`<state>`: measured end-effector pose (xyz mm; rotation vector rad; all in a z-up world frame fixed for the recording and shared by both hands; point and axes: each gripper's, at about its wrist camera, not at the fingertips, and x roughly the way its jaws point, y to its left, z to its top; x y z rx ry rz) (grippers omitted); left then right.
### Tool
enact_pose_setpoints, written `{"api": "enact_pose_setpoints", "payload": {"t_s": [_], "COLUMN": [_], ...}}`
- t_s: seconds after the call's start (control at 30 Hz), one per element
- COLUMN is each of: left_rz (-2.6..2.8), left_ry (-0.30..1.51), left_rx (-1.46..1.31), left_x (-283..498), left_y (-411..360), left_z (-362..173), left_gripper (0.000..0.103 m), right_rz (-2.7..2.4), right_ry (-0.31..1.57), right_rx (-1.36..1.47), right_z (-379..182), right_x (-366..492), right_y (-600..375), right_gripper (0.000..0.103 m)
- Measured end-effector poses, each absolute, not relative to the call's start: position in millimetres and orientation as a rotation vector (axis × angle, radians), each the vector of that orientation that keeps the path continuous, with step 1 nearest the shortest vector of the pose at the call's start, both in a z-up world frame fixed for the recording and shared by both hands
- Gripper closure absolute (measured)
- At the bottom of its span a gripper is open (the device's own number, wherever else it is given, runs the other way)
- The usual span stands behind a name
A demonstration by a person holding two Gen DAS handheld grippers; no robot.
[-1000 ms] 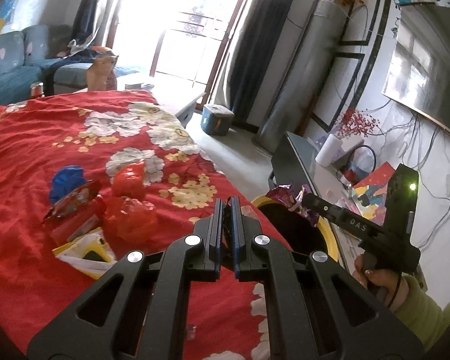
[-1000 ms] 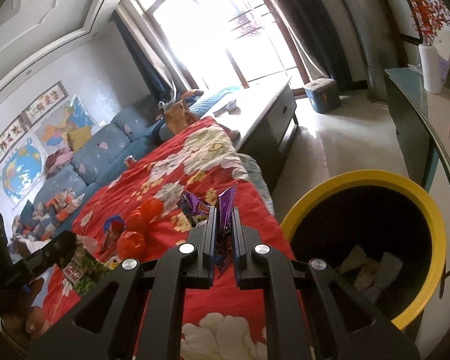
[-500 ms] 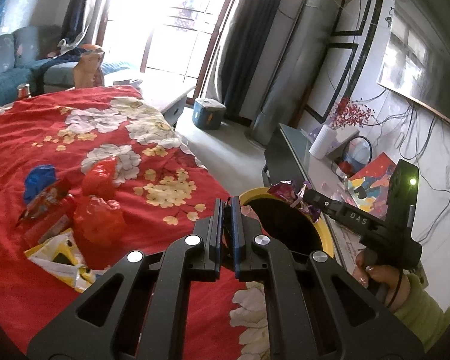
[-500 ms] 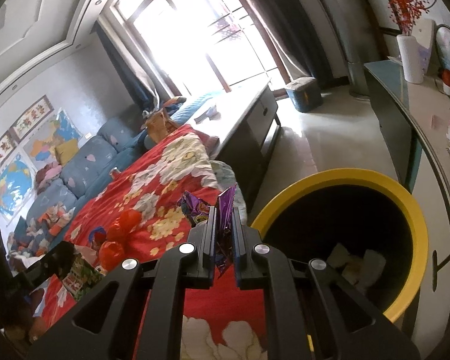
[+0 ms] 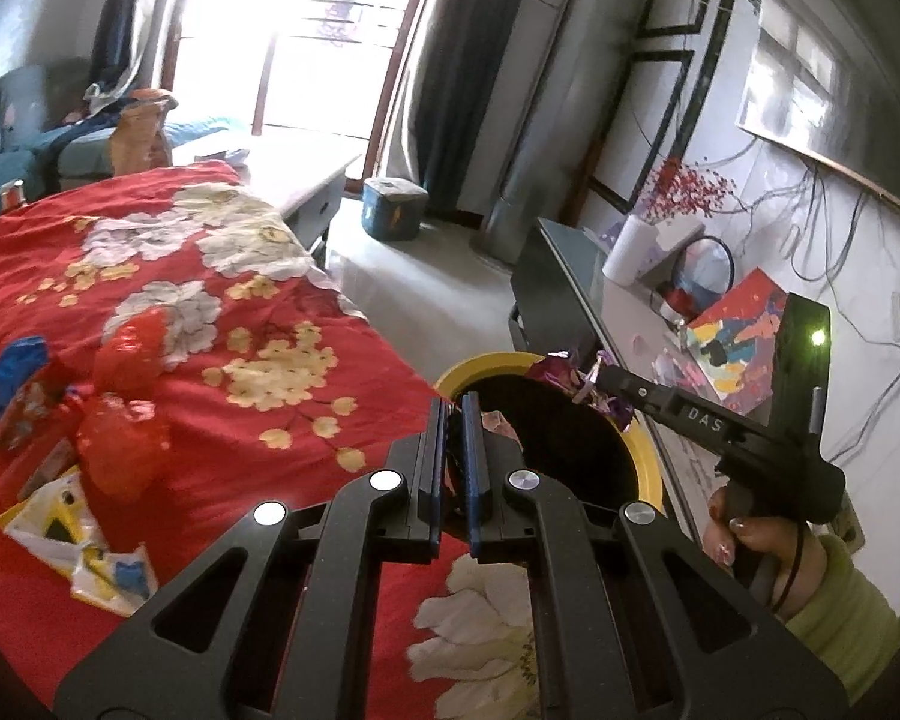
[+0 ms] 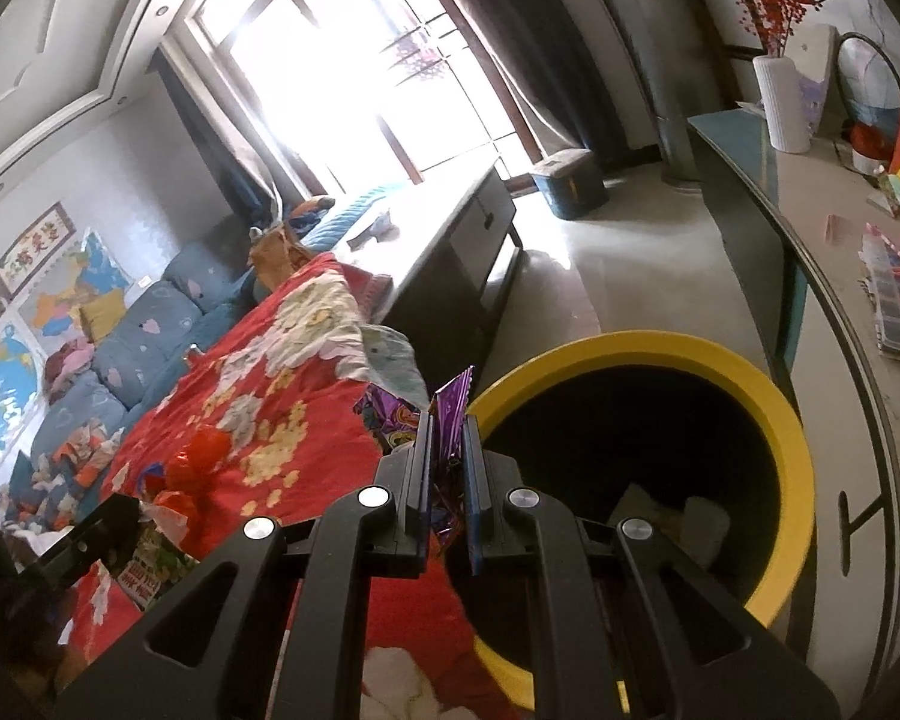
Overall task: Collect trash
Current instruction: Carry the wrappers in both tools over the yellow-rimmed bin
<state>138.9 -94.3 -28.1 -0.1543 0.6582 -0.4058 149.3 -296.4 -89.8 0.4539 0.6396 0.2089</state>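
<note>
Crumpled purple foil wrapper (image 6: 450, 414) over yellow-rimmed black bin (image 6: 792, 456); red wrappers (image 5: 123, 396) on red floral cloth (image 5: 282, 276).

Right tongs (image 5: 591, 381) pinch a purple wrapper (image 5: 561, 373) above the yellow-rimmed bin (image 5: 645, 456); left tongs (image 5: 456, 414) closed.

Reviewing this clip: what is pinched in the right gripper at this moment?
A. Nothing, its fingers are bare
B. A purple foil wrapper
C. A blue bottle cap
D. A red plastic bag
B. In the right wrist view a purple foil wrapper sticks up between the closed fingers of the right gripper, beside the yellow-rimmed bin; the left wrist view shows the same wrapper at that gripper's tip over the bin.
</note>
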Motion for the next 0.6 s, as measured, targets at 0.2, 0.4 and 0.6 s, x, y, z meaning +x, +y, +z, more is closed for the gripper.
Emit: {"api": "enact_pose_setpoints", "payload": {"t_s": [0.2,0.4,0.6], "left_rz": [-0.438,-0.460,-0.484], "left_ry": [0.674,0.692,0.705], "left_rx": [-0.109,-0.074,-0.027], "left_x": [146,156,166], "left_y": [-116,-136,-160], "left_z": [-35,-44,-52], "left_gripper": [0.101,0.101,0.100], "right_rz": [0.185,0.160,0.125], "right_ry": [0.658,0.671,0.694], "right_rx": [0.466,0.483,0.501], "right_z": [-97,-105,-116], "right_x": [152,154,156], "right_y": [-307,-321,-334], "right_gripper": [0.094,0.094,0.094]}}
